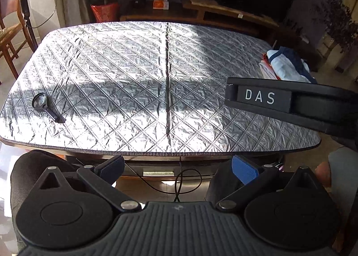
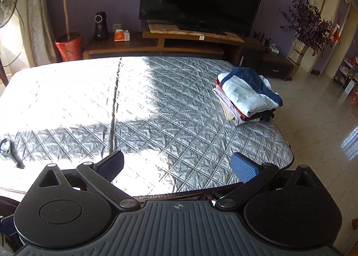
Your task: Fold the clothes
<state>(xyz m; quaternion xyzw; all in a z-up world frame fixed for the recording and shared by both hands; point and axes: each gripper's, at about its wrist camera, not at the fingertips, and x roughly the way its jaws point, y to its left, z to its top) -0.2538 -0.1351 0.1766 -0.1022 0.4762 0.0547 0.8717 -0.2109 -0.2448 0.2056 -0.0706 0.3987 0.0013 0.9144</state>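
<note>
My left gripper [image 1: 177, 169] and right gripper [image 2: 177, 166] both have jaws wide, holding nothing, at near edge of the quilted table [image 2: 170, 108]. Folded clothes stack [image 2: 247, 94] sits on table's far-right corner, well apart from both grippers.

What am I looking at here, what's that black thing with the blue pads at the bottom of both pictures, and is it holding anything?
Those are two hand-held grippers, one in each of a person's hands, each with a wide-angle camera looking forward along its two fingers. One picture comes from the left gripper, the other from the right gripper. The blue pads are their fingertips. Both are wide open and hold nothing. The black bar marked DAS in the left view is probably the right gripper seen from the side. Ahead is a table with a quilted silver cover. On it lie a stack of folded clothes at the far right and a small black tool with a round head at the near left.
</note>
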